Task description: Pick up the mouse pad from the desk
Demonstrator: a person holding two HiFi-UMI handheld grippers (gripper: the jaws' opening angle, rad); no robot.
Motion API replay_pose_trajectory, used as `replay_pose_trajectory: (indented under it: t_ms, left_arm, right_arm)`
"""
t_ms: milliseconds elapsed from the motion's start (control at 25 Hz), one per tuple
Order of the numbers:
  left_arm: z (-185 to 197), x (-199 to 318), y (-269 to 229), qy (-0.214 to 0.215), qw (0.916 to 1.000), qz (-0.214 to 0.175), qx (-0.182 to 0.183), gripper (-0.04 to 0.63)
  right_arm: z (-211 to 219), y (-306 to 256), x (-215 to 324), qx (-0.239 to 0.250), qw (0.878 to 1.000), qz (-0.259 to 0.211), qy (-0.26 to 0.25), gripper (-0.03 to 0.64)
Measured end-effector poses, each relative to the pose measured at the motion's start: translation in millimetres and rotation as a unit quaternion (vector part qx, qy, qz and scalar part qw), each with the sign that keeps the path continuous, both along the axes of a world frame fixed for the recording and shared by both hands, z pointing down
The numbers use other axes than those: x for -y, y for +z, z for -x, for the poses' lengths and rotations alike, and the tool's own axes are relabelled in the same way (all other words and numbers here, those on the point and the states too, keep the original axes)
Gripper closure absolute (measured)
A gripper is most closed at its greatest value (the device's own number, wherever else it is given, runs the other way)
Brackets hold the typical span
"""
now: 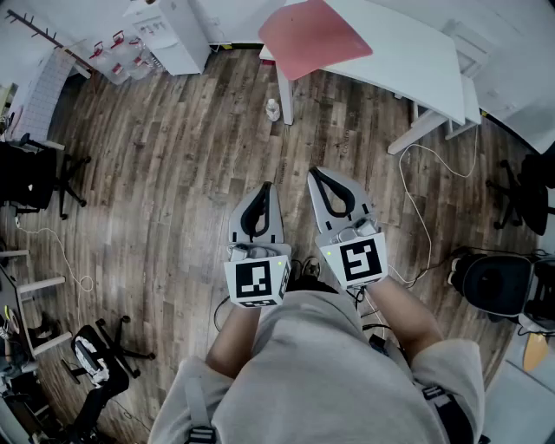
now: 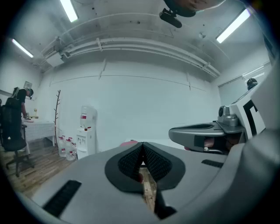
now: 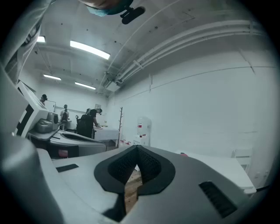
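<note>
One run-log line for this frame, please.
stage: before approach | left tongs: shut, empty | right tongs: shut, empty | mouse pad: on desk, untouched | both: over floor, short of desk

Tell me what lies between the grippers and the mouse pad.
Head view: between the left gripper, right gripper and the mouse pad lie wooden floor, a small white object and the desk leg.

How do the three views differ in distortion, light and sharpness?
Head view: even light, sharp; wide lens curves the floorboards and the desk with the mouse pad. Left gripper view: dark round corners, ceiling lamps glare, left gripper fills the foreground. Right gripper view: same dark corners, bluish cast, lamp glare.
</note>
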State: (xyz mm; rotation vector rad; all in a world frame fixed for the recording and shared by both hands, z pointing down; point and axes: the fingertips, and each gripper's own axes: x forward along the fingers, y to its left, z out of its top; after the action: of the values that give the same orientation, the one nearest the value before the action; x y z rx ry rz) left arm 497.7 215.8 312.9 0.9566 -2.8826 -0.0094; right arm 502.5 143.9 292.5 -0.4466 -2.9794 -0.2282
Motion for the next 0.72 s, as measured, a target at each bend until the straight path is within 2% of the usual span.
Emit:
replay_pose_trajectory:
  t_ms: [200,440,720]
  left_arm:
    - [43,-11,16,0.019,0.9995,0.017,-0.018,0.583]
    - [102,-34,30,0.047,0.9980,0.018,-0.039,0.583]
    - [146,-53,47,0.074,0.9942,0.010,-0.076,0.583]
  right_arm:
    - [44,14,-11,-0.014,1.000,-0.016,0.007,0.577]
    - [98,28,-24,-0.023,0.998,-0.043,0.028,0.575]
    - [130,45,-36,-0.069,0.993,-0.086,0.038,0.575]
